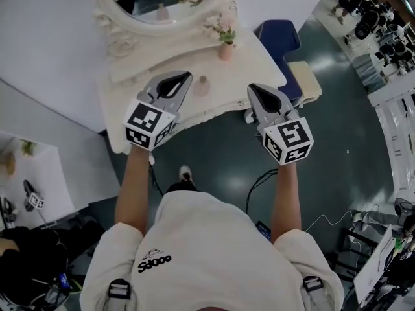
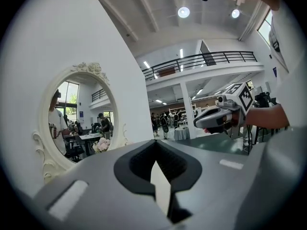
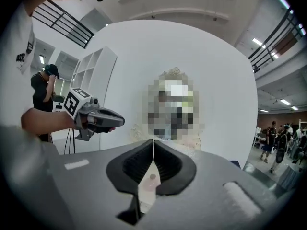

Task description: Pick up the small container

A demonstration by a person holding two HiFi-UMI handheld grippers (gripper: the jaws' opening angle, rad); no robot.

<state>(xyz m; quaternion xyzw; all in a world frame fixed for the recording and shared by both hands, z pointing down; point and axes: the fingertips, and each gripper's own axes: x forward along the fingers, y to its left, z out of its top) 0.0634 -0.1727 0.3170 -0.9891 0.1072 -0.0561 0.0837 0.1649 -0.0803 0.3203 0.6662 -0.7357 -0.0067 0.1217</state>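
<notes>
The small pink container (image 1: 202, 85) stands on the white vanity table (image 1: 253, 60), near its front edge. Both grippers hover over that front edge, one on each side of it. My left gripper (image 1: 183, 76) is just to the container's left, its jaws closed together with nothing between them. My right gripper (image 1: 254, 88) is further off to the right, jaws also closed and empty. In the right gripper view the container (image 3: 147, 182) shows low down through the gap behind the closed jaw tips (image 3: 153, 142).
An oval mirror (image 1: 162, 5) in an ornate white frame rises at the table's back. A pink vase with flowers (image 1: 225, 47) stands at the right rear. A blue chair (image 1: 279, 37) with a beige cushion (image 1: 305, 80) sits right of the table. Cables lie on the floor.
</notes>
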